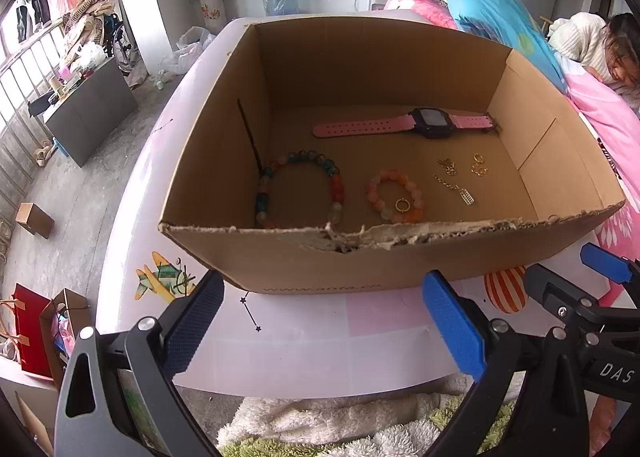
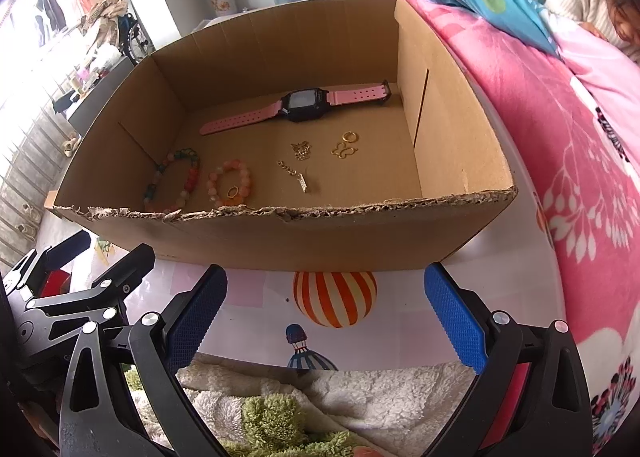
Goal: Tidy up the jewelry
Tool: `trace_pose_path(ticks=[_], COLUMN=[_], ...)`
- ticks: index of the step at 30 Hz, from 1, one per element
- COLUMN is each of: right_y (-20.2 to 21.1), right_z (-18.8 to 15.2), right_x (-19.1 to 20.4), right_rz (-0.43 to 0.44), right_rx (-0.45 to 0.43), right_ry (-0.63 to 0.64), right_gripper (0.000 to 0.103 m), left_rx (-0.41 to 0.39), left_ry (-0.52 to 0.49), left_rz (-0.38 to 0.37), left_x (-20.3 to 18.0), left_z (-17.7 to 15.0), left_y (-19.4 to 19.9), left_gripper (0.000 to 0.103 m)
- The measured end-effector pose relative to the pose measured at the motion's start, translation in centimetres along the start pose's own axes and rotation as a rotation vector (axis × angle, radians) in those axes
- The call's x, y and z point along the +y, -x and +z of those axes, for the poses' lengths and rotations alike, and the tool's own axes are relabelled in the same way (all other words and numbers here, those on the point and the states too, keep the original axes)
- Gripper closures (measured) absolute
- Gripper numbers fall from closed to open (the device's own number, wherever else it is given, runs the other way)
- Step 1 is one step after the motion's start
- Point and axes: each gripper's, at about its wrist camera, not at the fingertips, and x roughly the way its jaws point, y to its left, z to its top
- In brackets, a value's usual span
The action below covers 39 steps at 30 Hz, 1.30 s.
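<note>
An open cardboard box (image 1: pixel 304 257) (image 2: pixel 320 241) stands on the table and holds the jewelry. Inside lie a pink-strapped watch (image 1: pixel 404 124) (image 2: pixel 296 107), a multicolour bead bracelet (image 1: pixel 300 189) (image 2: pixel 174 181), a smaller pink bead bracelet (image 1: pixel 394 191) (image 2: pixel 229 181) with a gold ring (image 1: pixel 401 204) (image 2: pixel 233 190) inside it, a gold chain with a bar pendant (image 1: pixel 456 189) (image 2: pixel 298 176), a small chain clump (image 1: pixel 448 167) (image 2: pixel 301 149) and gold rings (image 1: pixel 478 165) (image 2: pixel 345 145). My left gripper (image 1: pixel 324 317) and right gripper (image 2: pixel 326 313) are both open and empty, in front of the box's near wall.
The table (image 1: pixel 320 333) has a printed pink cover with a striped balloon (image 2: pixel 334 299). A pink blanket (image 2: pixel 560 137) lies to the right, with a person (image 1: pixel 600 49) beyond it. A fluffy towel (image 2: pixel 320 397) lies below the grippers. Floor clutter is at left.
</note>
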Motion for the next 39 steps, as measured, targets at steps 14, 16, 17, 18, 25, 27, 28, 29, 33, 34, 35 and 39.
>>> trace_pose_path(ticks=[14,16,17,18,25,27,28,29,33,34,35,39], right_y=[-0.2,-0.18,-0.13,-0.08,-0.08,-0.04,-0.04,-0.04,-0.05,-0.06,-0.06,-0.05], right_z=[0.03,0.06,0.06,0.02,0.11,0.15,0.17,0.16,0.14,0.14,0.13,0.2], right_x=[-0.26,-0.19,-0.18,-0.14,-0.14,-0.12,-0.12,-0.1,-0.08,-0.09,-0.06,-0.09], right_rz=[0.003,0.005,0.005,0.004,0.009,0.012,0.012,0.011,0.012,0.012,0.011,0.013], right_rx=[0.004,0.003,0.003,0.003,0.005,0.006,0.007,0.006,0.006,0.006,0.006,0.007], right_ry=[0.002,0.003,0.003,0.001,-0.002,-0.004,-0.003,-0.003,-0.004,-0.003,-0.003,-0.003], right_gripper=[0.008,0.008,0.008,0.008,0.008,0.008,0.008,0.008,0.008,0.008,0.008,0.008], left_rx=[0.001,0.002,0.003,0.003,0.005,0.005,0.005,0.005,0.005,0.005,0.005,0.006], left_ry=[0.005,0.005,0.006,0.006,0.007,0.005,0.005,0.006,0.006,0.006,0.006,0.005], left_rz=[0.0,-0.001,-0.001,-0.001,0.0,-0.001,-0.001,-0.001,-0.001,-0.001,-0.001,-0.001], left_x=[0.01,0.02,0.02,0.01,-0.02,0.02,0.01,0.03,0.04,0.04,0.04,0.05], left_z=[0.28,0.27,0.31,0.31,0.34,0.33,0.34,0.33,0.34,0.34,0.35,0.35], left_y=[0.06,0.05,0.05,0.05,0.03,0.02,0.04,0.02,0.02,0.02,0.03,0.04], left_gripper=[0.006,0.006,0.006,0.006,0.006,0.006,0.006,0.006,0.006,0.006,0.006,0.006])
